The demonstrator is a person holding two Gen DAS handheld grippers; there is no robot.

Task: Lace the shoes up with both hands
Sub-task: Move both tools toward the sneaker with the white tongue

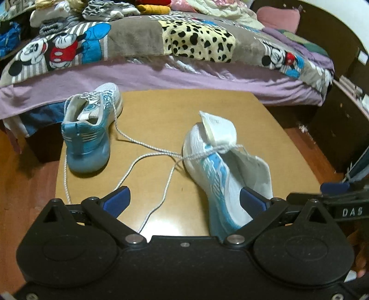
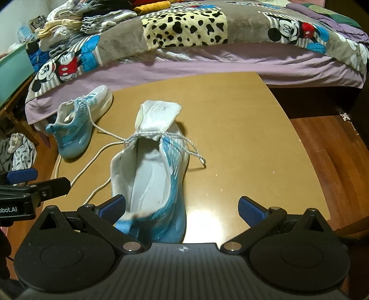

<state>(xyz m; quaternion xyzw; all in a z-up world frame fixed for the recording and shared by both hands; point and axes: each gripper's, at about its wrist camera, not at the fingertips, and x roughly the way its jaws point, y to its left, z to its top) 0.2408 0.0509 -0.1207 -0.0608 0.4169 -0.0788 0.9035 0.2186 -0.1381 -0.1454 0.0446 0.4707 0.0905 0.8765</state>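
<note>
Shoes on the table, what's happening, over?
Left gripper, right gripper open, holding nothing. Near shoe barely laced, tongue flipped up. Loose laces trail across table.

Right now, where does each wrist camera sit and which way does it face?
Left wrist: on the left gripper, low over the table, facing the bed; open jaws frame the near shoe's side.
Right wrist: on the right gripper, facing the bed, looking into the near shoe; jaws open.
Shared: near shoe, far shoe, laces, table; each shows the other gripper at its edge.

A bedroom: bed [image 1: 184, 76] (Mickey Mouse quilt [image 2: 288, 30]), piled clothes [image 1: 103, 9].
</note>
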